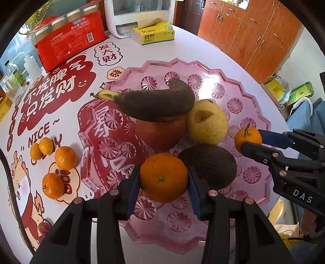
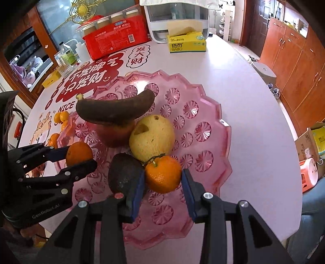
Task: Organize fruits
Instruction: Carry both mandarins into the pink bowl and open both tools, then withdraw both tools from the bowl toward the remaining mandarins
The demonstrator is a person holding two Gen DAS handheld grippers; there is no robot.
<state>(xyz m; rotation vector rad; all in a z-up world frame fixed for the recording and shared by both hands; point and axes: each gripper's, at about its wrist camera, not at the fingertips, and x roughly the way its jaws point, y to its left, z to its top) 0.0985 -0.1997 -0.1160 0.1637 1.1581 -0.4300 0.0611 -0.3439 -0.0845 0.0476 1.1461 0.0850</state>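
Note:
A pink glass fruit tray [image 1: 254, 113] [image 2: 211, 130] holds a dark banana [image 1: 158, 101] [image 2: 115, 109] on a red apple [image 1: 162, 132] [image 2: 113, 134], a yellow pear [image 1: 207, 123] [image 2: 152, 138] and a dark avocado [image 1: 211, 164] [image 2: 124, 174]. My left gripper [image 1: 163, 181] [image 2: 81, 155] is shut on a tangerine [image 1: 163, 177] [image 2: 79, 154] over the tray's near left. My right gripper [image 2: 163, 180] [image 1: 248, 139] is shut on a stemmed tangerine [image 2: 163, 174] [image 1: 247, 138] over the tray, beside the avocado.
Several small tangerines [image 1: 65, 157] lie on the table left of the tray. A red pack of paper cups [image 1: 69, 40], a yellow tissue box [image 1: 154, 33], a white appliance [image 1: 138, 16] and bottles [image 1: 14, 81] stand at the back. Wooden cabinets [image 1: 254, 36] are to the right.

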